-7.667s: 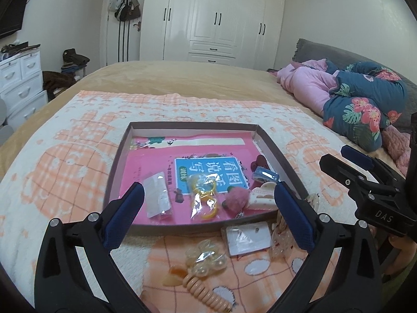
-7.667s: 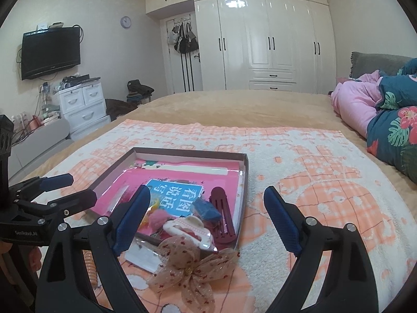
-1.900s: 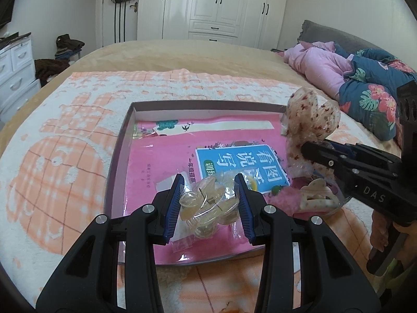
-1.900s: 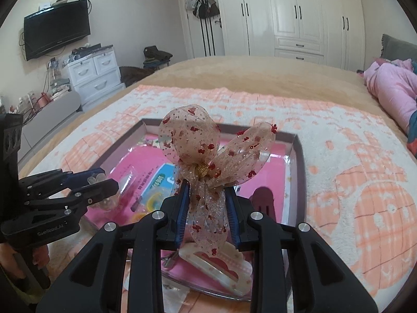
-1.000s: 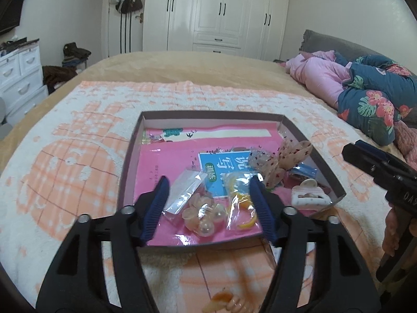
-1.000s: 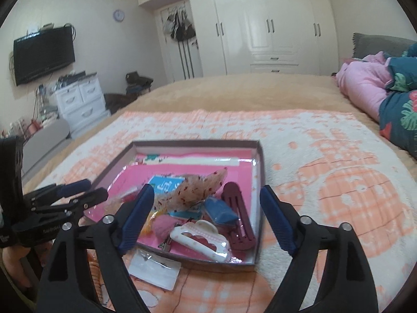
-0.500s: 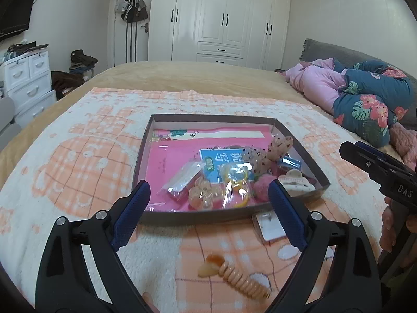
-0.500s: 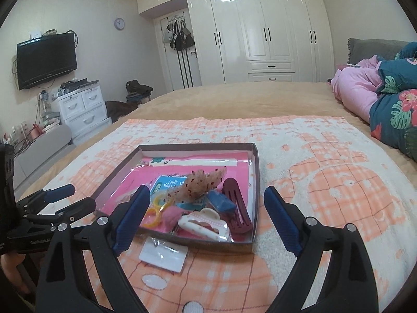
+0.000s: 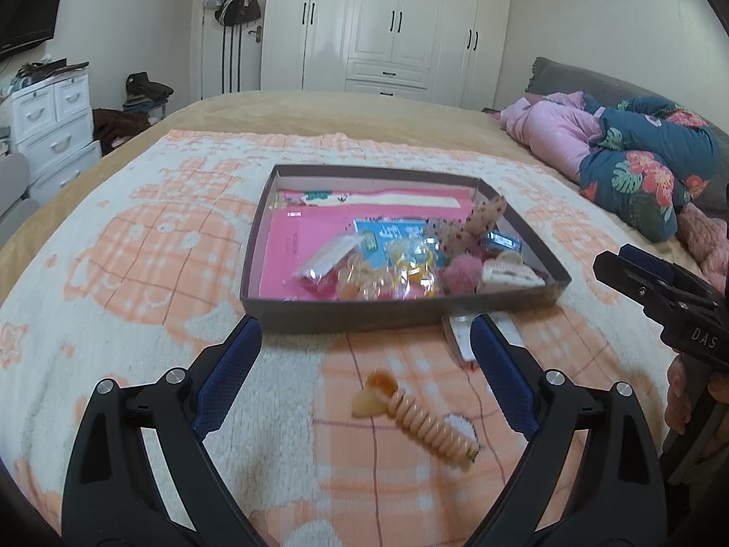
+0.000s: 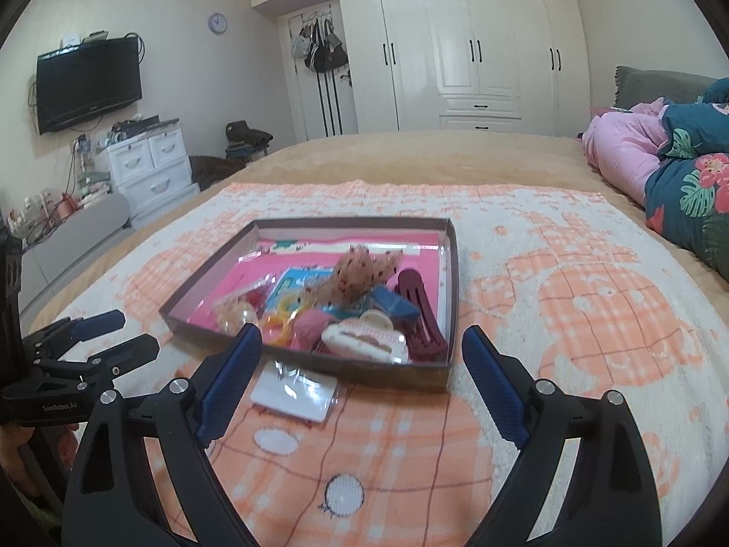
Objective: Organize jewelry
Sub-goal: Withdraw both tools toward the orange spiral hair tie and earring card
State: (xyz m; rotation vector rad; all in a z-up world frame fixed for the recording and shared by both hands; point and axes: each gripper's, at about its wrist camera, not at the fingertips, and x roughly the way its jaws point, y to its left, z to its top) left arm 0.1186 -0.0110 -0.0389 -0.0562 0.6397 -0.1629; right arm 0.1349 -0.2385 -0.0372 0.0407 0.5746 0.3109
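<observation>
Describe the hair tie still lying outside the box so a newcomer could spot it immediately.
On the orange-and-white blanket, look in front of the shallow brown box, nearer the camera. The peach spiral hair tie lies there alone, coiled like a phone cord, unlike the flat white packet beside the box.

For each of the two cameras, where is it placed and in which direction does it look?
Left wrist: on the left gripper, looking down the bed at the tray and coil hair tie; the right gripper and fingers show at right.
Right wrist: on the right gripper, facing the tray and white packet; the left gripper shows at left.
Both share tray, blanket, wardrobe.
</observation>
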